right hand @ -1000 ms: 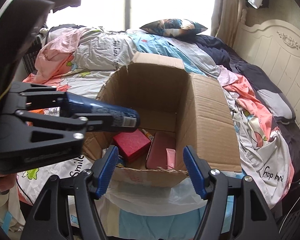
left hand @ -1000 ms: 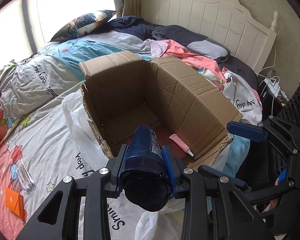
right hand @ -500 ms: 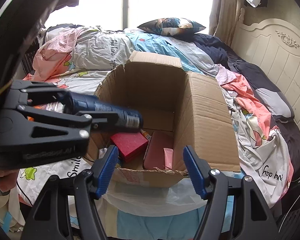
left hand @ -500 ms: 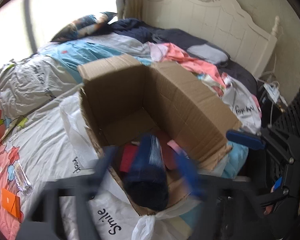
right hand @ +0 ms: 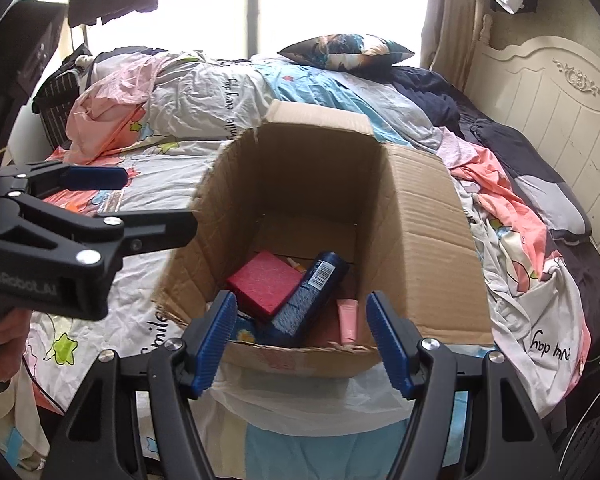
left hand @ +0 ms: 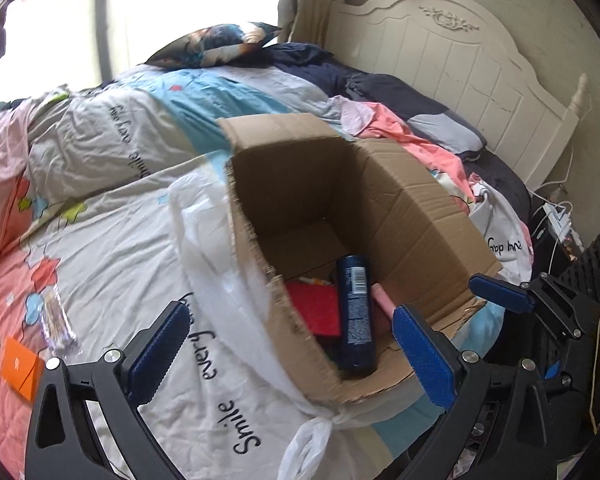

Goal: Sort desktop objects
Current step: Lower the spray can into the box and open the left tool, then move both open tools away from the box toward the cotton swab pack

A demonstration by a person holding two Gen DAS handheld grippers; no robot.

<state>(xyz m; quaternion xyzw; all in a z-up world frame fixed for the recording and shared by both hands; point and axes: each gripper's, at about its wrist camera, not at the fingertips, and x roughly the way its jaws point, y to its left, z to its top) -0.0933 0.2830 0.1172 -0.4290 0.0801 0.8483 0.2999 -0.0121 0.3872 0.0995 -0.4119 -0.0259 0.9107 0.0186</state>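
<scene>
An open cardboard box (left hand: 404, 208) (right hand: 420, 216) stands on the bed. Inside it lies a dark blue spray can (left hand: 355, 312) (right hand: 310, 294), next to a red box (left hand: 316, 312) (right hand: 264, 282) and a pink tube (left hand: 382, 300) (right hand: 348, 318). My left gripper (left hand: 288, 352) is open and empty, just in front of the box; it also shows at the left of the right wrist view (right hand: 140, 204). My right gripper (right hand: 300, 340) is open and empty at the box's near edge, and one of its pads shows in the left wrist view (left hand: 500, 298).
A white plastic bag (left hand: 216, 264) lies under and beside the box. An orange card (left hand: 20, 368) and a clear packet of sticks (left hand: 56, 320) lie on the quilt at the left. Rumpled bedding, a pillow (right hand: 346, 50) and a white headboard (left hand: 460, 68) are behind.
My left gripper opened and let go of the blue spray can. The can dropped into the box and now lies among the other items. The left gripper has pulled back.
</scene>
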